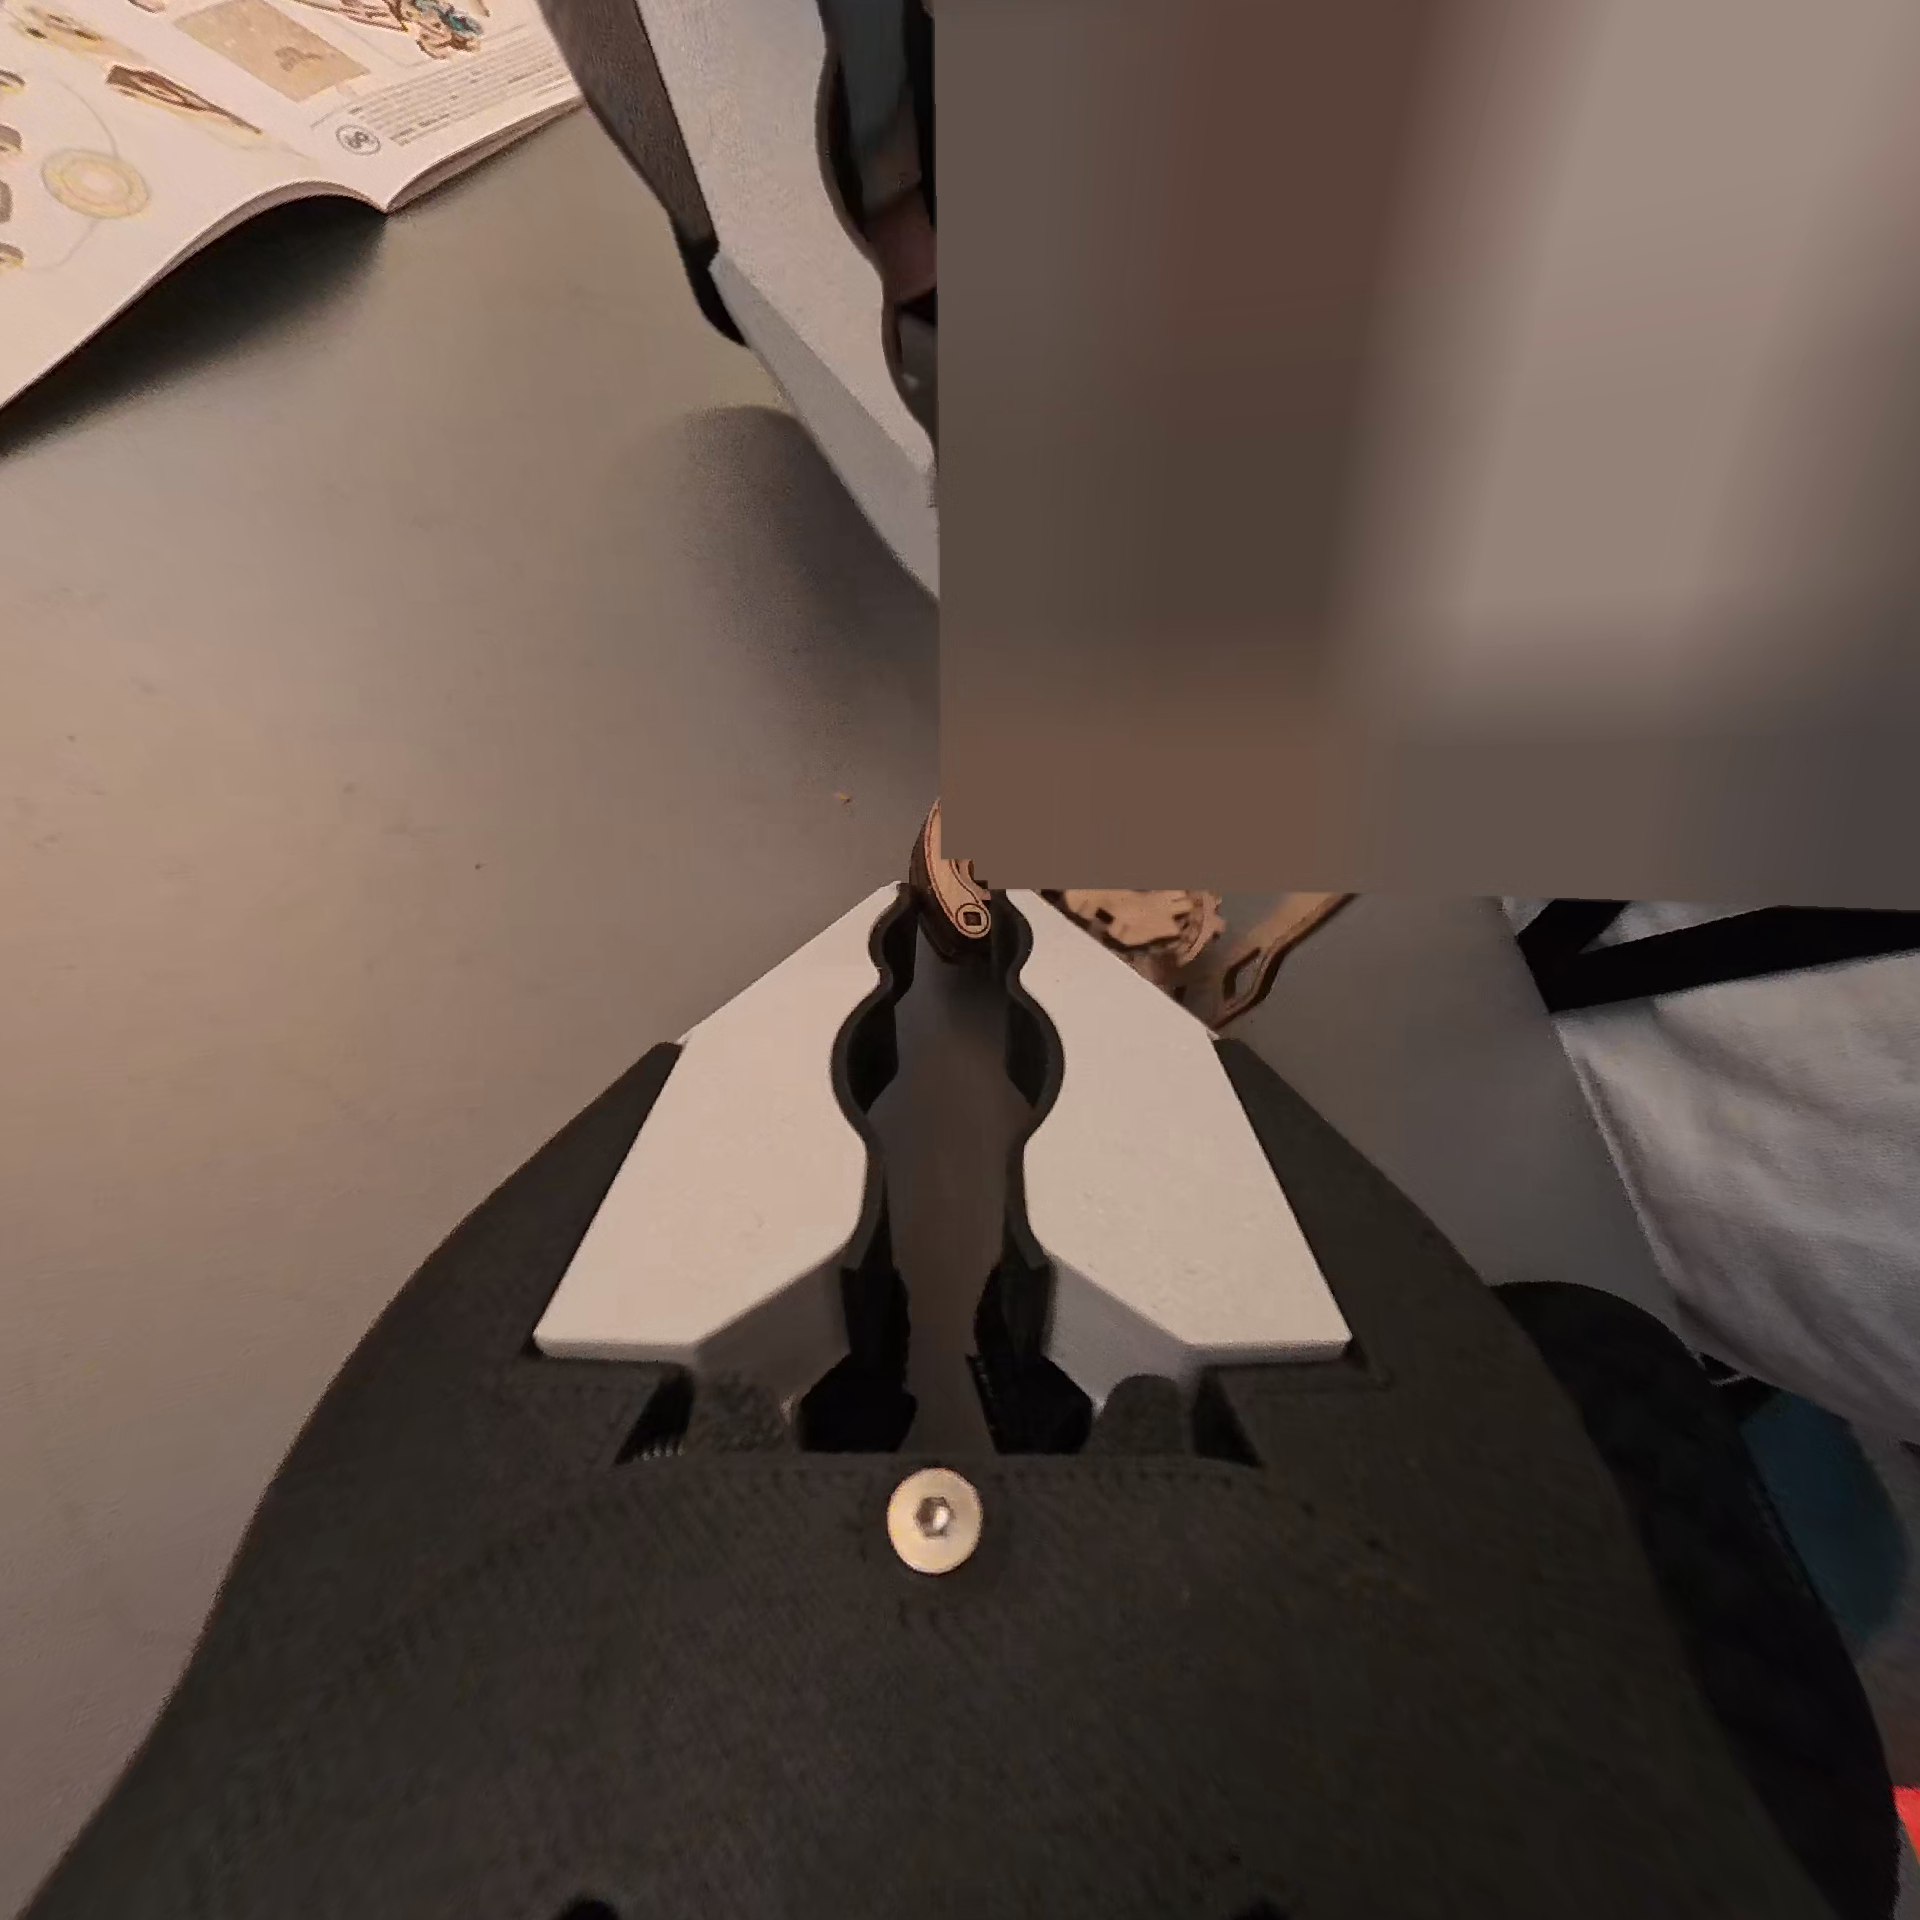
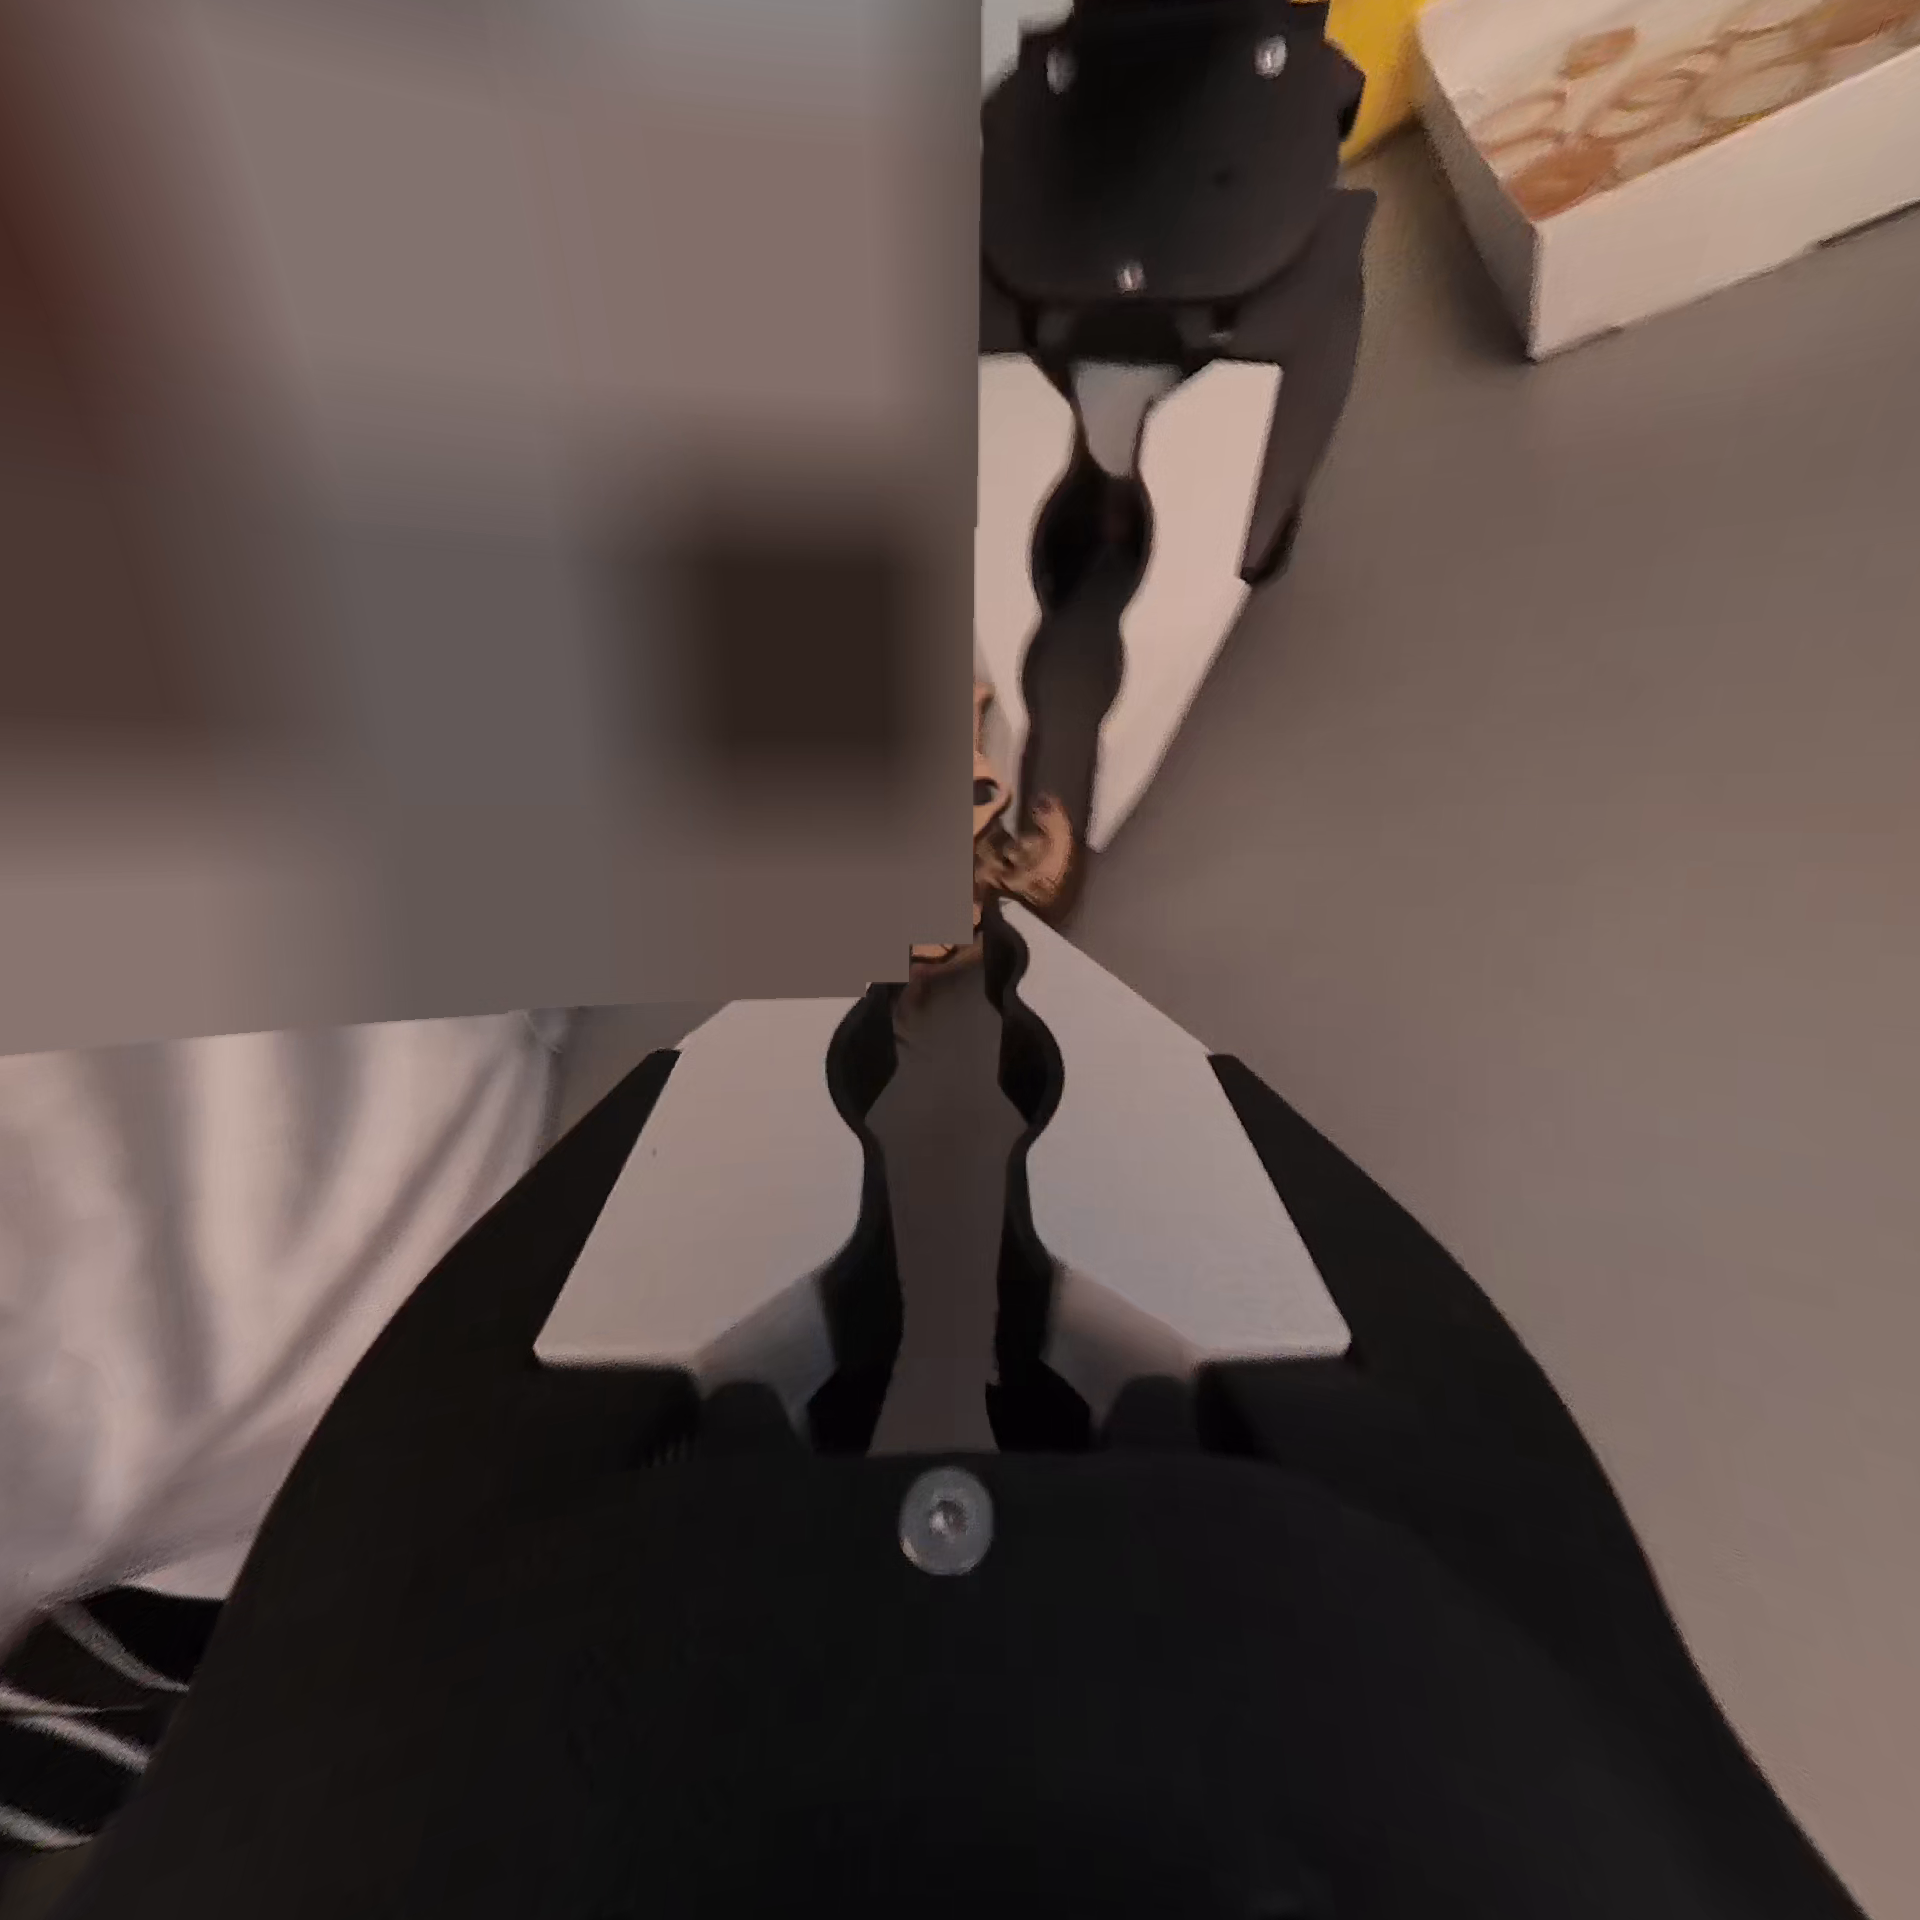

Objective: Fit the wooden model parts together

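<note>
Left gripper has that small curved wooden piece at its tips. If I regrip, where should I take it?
Probably the flat faces of the small curved wooden piece, below its square hole, coming from its free lower end. It is thin, and the upper end is hidden.

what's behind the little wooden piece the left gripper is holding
Behind the wooden piece pinched at the left gripper fingers lie more wooden parts on the grey table. A blurred patch covers everything beyond.
</note>
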